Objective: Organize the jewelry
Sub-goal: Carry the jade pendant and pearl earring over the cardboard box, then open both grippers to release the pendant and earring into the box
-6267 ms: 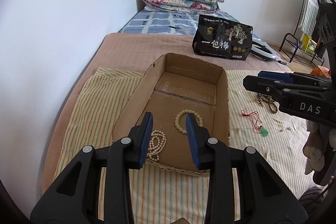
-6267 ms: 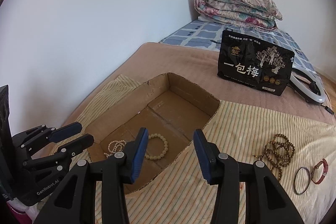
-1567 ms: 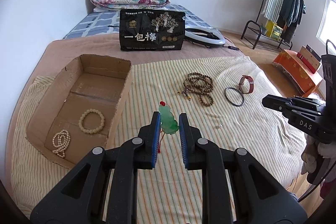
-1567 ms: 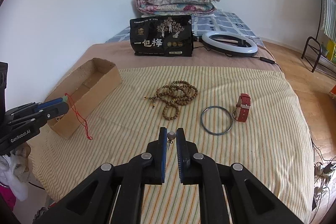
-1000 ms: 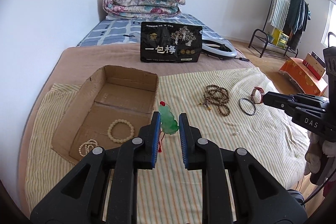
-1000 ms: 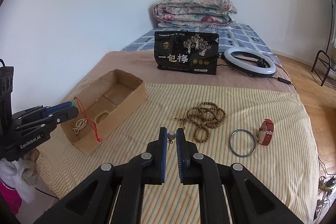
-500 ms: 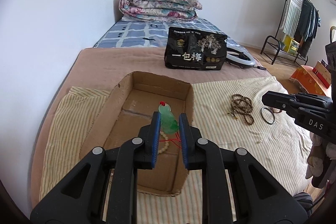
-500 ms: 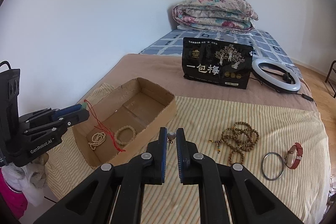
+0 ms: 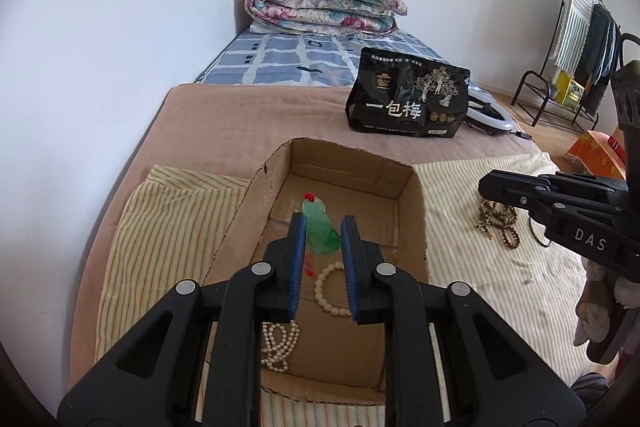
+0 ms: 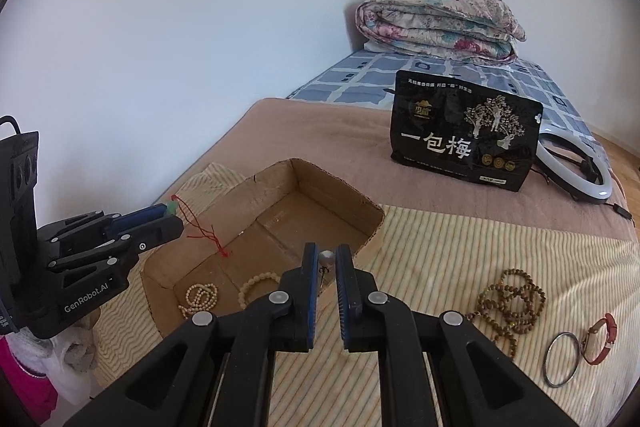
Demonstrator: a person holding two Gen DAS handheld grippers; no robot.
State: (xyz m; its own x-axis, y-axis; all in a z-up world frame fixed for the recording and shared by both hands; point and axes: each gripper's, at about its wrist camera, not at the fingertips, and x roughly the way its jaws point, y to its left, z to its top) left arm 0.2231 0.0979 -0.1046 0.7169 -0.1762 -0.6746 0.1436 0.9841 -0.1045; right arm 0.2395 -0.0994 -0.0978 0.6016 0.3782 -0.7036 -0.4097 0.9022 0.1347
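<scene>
Left gripper [image 9: 323, 227]: clamped on the green jade pendant [image 9: 320, 231], held above the cardboard box [image 9: 416, 211].
Pendant axis: long axis runs forward along the fingers, red knot at the far tip; its red cord [image 10: 200, 227] hangs loose, and its low end seems to reach inside the box.
Right gripper [image 10: 327, 259]: pinched shut on a small pearl-like bead piece [image 10: 326, 257], close to the box's right wall, over the striped cloth [image 10: 440, 267].
Key relation: the box floor lies straight below the pendant; the left gripper looks nearer to a drop than the right.
Already in box: 1 cream bead bracelet [image 9: 330, 289] and 1 pearl strand [image 9: 278, 343], both at the near end.
Open room: the far half of the box floor is bare.
Edges: near wall low and torn; the cord could snag there, I think.
Outside box: brown bead string [image 10: 510, 303], metal bangle [image 10: 562, 359], red watch [image 10: 600, 339].
</scene>
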